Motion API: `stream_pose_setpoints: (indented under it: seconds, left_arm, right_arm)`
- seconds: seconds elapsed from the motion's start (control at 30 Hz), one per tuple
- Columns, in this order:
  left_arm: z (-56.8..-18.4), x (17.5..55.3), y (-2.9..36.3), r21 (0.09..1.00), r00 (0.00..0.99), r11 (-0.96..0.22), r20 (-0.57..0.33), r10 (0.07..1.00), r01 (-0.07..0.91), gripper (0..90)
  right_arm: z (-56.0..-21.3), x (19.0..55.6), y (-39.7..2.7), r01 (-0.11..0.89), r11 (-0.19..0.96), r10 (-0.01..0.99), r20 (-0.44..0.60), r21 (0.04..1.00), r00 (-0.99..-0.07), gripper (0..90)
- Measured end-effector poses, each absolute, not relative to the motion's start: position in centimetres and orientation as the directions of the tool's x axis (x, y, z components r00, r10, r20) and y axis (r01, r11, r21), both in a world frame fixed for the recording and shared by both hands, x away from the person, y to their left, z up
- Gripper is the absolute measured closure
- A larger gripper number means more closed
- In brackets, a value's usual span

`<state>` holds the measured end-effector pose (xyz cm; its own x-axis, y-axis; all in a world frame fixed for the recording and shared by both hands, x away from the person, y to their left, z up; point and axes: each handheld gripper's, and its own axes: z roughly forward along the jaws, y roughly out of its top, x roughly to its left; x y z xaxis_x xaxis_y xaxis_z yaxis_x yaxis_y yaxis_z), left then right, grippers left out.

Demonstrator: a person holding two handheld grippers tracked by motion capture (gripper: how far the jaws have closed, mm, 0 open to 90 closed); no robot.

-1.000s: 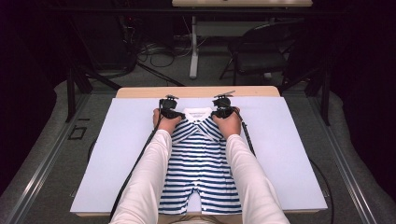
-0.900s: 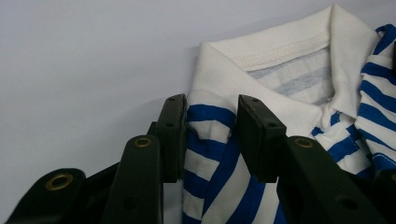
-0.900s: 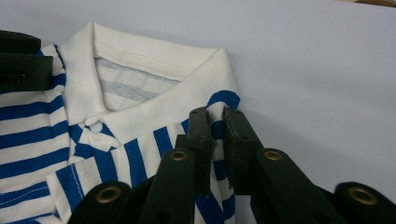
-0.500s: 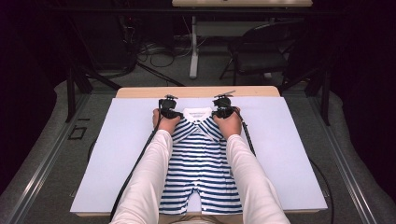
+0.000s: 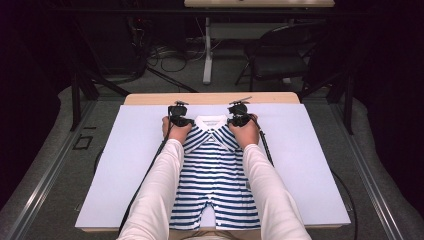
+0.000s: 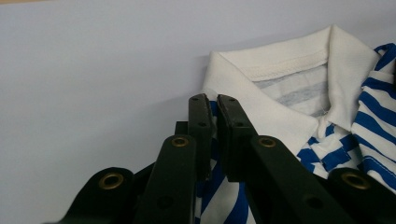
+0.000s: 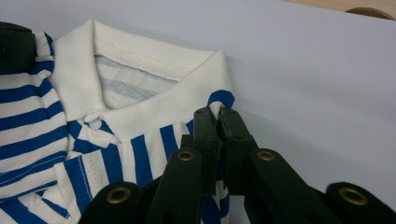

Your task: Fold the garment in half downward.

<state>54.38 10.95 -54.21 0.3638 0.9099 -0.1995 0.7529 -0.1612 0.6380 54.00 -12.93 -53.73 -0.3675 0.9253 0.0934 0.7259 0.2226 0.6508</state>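
High view: the striped romper [image 5: 214, 180] lies lengthwise, collar toward the tabletop's [image 5: 320, 165] far edge, legs at the near edge. Left gripper view: the left gripper [image 6: 212, 100] pinches its shoulder. Right gripper view: the right gripper [image 7: 216, 113] pinches the other shoulder.

The person wears long, plain pale pink sleeves [image 5: 160, 195] that reach to the wrists. Each hand carries black tongs: the left tongs [image 6: 212, 105] and the right tongs [image 7: 217, 116] each have two flat matte black jaws with squared tips, borne on thick black link arms set with brass-coloured ringed rivets [image 6: 179, 141]. A thin black cable [image 5: 142, 187] trails from the left tongs and another from the right.
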Motion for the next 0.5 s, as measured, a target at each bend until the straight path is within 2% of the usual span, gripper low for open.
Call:
stream_pose_setpoints:
  seconds: [0.5]
  left_arm:
    - [-53.0, 54.2, 11.3, 0.663, 0.364, -0.156, -0.188, 0.912, 0.732, 84.9]
  right_arm:
    - [-52.7, 53.8, -13.1, 0.699, 0.229, 0.929, 0.062, 0.678, -0.364, 86.9]
